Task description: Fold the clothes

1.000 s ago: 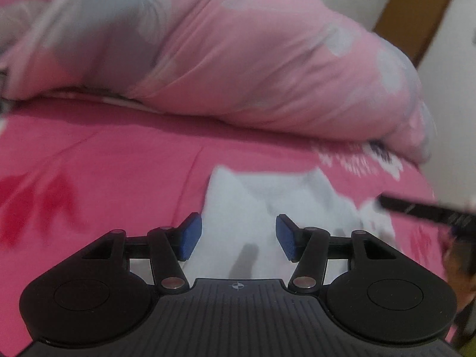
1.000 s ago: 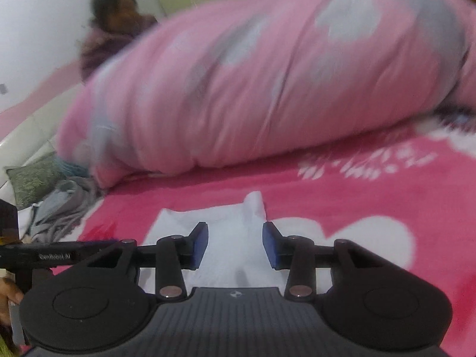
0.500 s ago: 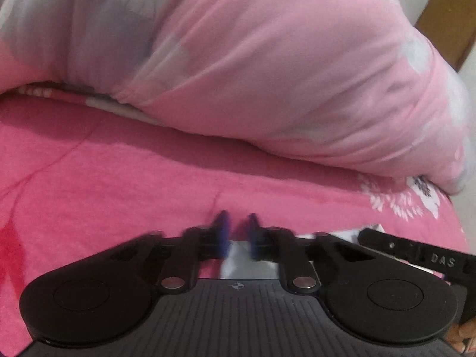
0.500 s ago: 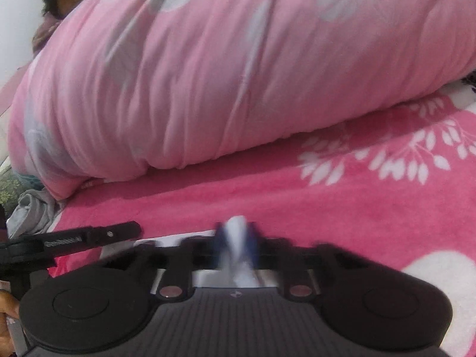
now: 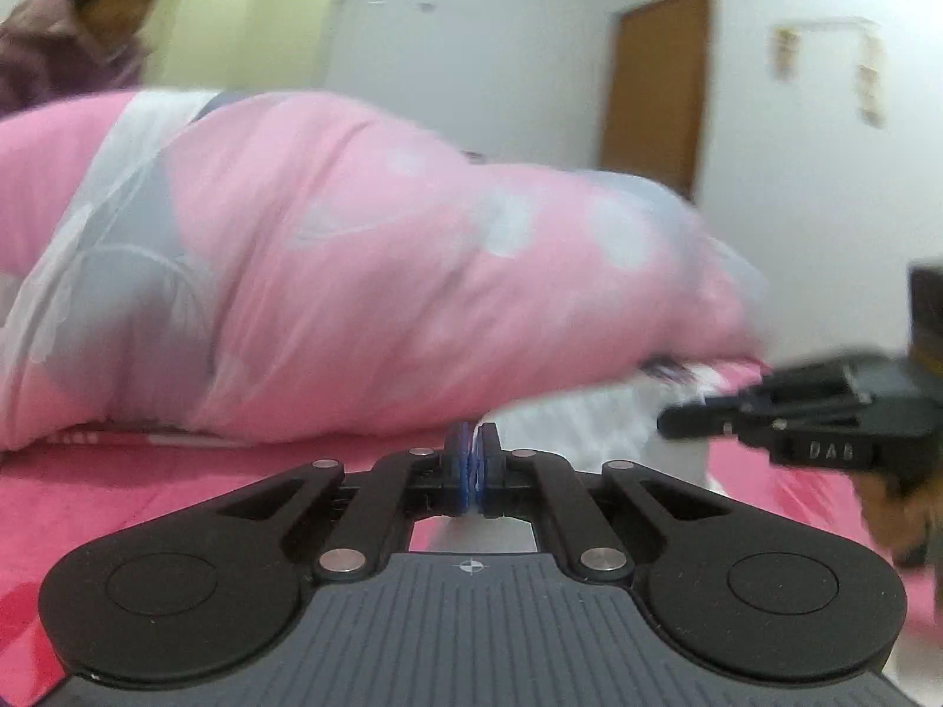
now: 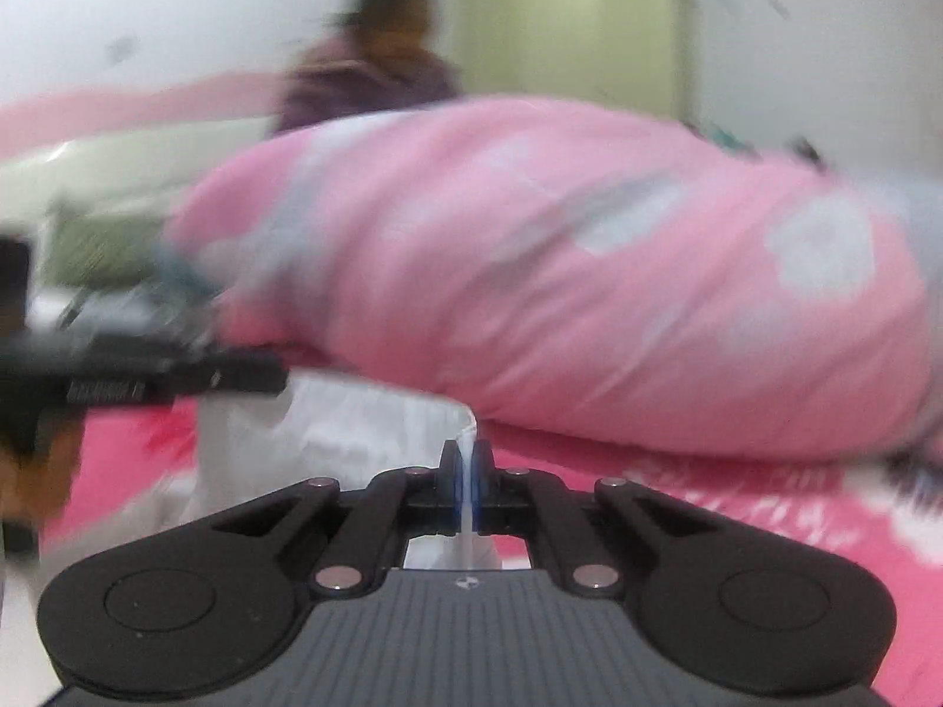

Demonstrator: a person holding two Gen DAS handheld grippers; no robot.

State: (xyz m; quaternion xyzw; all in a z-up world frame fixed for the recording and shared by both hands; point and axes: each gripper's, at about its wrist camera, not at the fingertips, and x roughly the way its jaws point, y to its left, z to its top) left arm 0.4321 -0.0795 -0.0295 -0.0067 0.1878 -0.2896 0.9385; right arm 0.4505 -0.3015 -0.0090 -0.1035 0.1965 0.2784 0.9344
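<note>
White cloth (image 6: 353, 430) hung stretched between my two tools above the pink bed (image 5: 177, 489): my left gripper (image 5: 471, 462) pinched one edge, my right gripper (image 6: 465, 471) the other, both pressed tight, probably so it could fold evenly.

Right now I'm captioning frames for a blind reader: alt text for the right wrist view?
The right gripper pinches a white garment over a pink bed. A pink quilt lies behind, the left gripper at left.

left gripper (image 5: 471, 465): black linkage, blue fingers (image 5: 457, 459), silver screws | right gripper (image 6: 465, 471): same, ribbed grey body
</note>
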